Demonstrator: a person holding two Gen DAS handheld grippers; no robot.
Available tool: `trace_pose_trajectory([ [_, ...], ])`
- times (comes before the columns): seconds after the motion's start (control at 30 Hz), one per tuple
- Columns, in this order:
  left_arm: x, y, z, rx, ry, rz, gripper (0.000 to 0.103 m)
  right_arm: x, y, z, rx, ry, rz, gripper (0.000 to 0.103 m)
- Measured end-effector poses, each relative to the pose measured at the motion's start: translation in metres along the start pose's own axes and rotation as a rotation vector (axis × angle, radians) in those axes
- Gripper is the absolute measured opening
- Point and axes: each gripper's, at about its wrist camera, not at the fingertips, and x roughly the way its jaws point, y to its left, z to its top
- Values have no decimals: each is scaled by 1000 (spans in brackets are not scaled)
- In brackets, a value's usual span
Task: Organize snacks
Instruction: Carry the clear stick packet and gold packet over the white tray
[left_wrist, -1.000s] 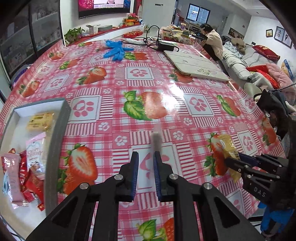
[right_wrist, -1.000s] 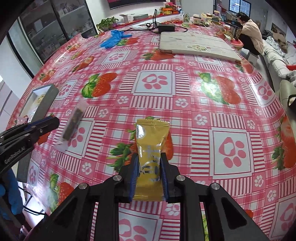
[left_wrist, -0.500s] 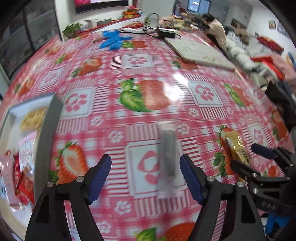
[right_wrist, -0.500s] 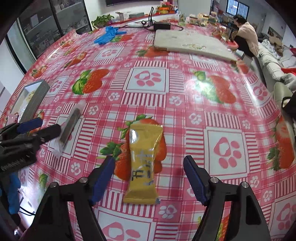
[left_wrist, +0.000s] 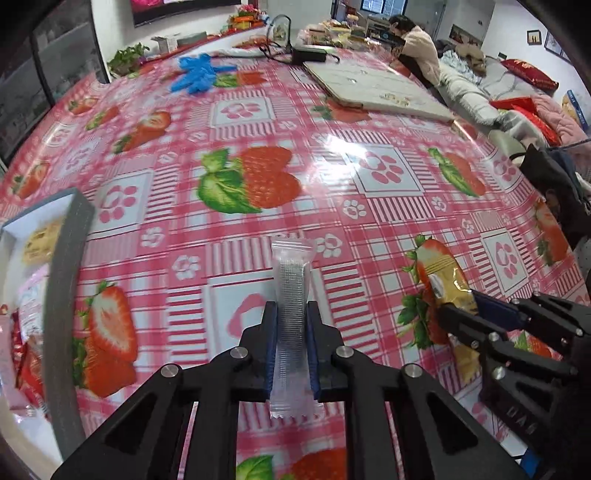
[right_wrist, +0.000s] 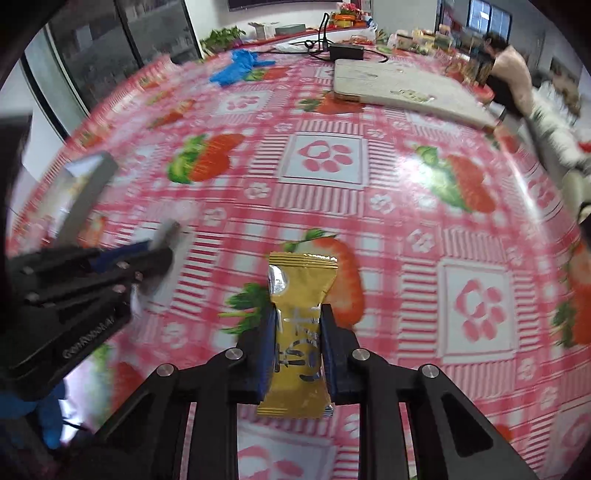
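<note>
On tablecloth (left_wrist: 258, 122): 1 clear packet (left_wrist: 291, 291), 1 gold packet (right_wrist: 299, 325), each in jaws.

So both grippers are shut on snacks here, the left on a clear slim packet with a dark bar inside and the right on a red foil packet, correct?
Not quite: the packet in the right gripper is gold foil, not red, as the right wrist view shows. The rest holds: the left gripper is shut on the clear slim packet with a dark bar inside.

light: bright, even | glare: white patch on glossy tablecloth (left_wrist: 332, 144) | blur: right-wrist view edges smeared | distortion: fisheye, dark corners
</note>
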Motion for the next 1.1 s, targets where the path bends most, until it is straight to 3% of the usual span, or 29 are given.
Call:
trace_pose_trajectory([
  [0.43, -74, 54, -9, -78, -152, -8, 16, -27, 46, 19, -50, -46, 87, 24],
  [0.57, -98, 86, -17, -120, -187, 25, 16, -34, 76, 30, -92, -57, 129, 24],
  [0.73, -129, 142, -27, -190, -218, 132, 16, -38, 135, 57, -178, -63, 209, 24],
  [0.9, -130, 200, -46, -295, -179, 233, 16, -24, 214, 76, -304, -42, 284, 24],
  [1.03, -114, 230, -63, -356, -118, 269, 17, -4, 265, 81, -368, 10, 330, 24],
  [1.07, -110, 234, -67, -368, -106, 281, 20, 2, 276, 81, -386, 24, 333, 24],
  [1.1, -105, 239, -71, -380, -92, 293, 31, 8, 288, 81, -406, 39, 332, 24],
])
